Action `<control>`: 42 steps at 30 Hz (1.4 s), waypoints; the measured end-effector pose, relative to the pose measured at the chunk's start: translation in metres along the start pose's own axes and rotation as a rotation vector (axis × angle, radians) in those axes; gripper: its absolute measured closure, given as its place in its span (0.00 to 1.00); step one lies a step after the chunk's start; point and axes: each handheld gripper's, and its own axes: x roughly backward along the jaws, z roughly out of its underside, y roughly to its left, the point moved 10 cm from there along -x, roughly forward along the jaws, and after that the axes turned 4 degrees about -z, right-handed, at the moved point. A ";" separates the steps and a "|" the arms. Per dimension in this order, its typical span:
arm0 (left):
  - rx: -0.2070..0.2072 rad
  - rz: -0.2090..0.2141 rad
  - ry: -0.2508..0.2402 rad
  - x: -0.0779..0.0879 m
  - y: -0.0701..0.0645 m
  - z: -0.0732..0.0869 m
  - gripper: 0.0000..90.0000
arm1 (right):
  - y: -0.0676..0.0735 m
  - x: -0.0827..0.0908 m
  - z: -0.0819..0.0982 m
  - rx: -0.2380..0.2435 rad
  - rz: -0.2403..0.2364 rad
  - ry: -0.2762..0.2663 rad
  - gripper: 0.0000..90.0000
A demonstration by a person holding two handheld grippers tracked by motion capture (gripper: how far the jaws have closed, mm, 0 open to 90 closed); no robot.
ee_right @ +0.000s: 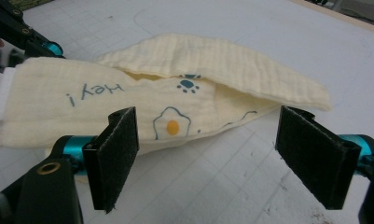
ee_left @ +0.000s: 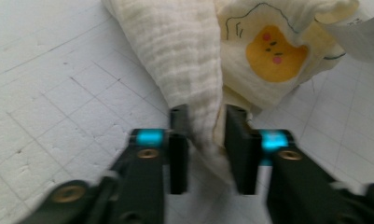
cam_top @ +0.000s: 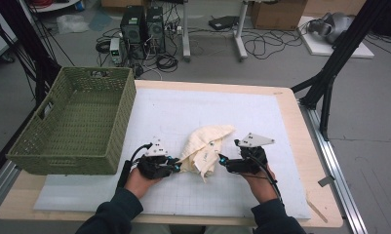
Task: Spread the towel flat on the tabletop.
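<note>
Both grippers flank a cream cloth (cam_top: 204, 148) right of the green basket (cam_top: 76, 122). Left gripper (ee_left: 207, 126) pinches a fold of it. Right gripper (ee_right: 208, 149) gapes wide before it, gripping nothing.

The crumpled cream muslin cloth (ee_right: 142, 109) carries the blue handwritten word "Hey!", seen upside down just beyond the right gripper's (ee_right: 208, 154) near pad; its white tag's print is unreadable.
</note>
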 end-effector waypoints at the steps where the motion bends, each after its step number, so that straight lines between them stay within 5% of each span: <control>1: 0.010 -0.003 -0.008 0.000 0.001 -0.001 0.94 | 0.002 0.000 0.000 0.003 -0.008 0.001 0.23; 7: 0.078 -0.037 -0.110 0.016 0.019 -0.011 0.96 | 0.012 -0.002 -0.004 0.011 -0.025 -0.009 0.25; 12: 0.129 -0.071 -0.179 0.035 0.039 -0.021 0.96 | 0.030 -0.009 -0.011 0.024 -0.097 -0.010 0.35; 19: 0.152 -0.101 -0.206 0.045 0.053 -0.023 0.96 | 0.053 -0.047 -0.013 0.019 -0.203 0.047 0.45; 25: 0.165 -0.106 -0.214 0.048 0.056 -0.023 0.96 | 0.067 -0.077 0.001 0.033 -0.257 0.150 0.75; 29: 0.186 -0.113 -0.227 0.050 0.060 -0.023 0.96 | 0.067 -0.069 -0.003 0.058 -0.265 0.131 0.92; 42: 0.218 -0.130 -0.212 0.042 0.065 -0.024 0.96 | 0.058 -0.017 0.011 0.055 -0.319 0.134 0.95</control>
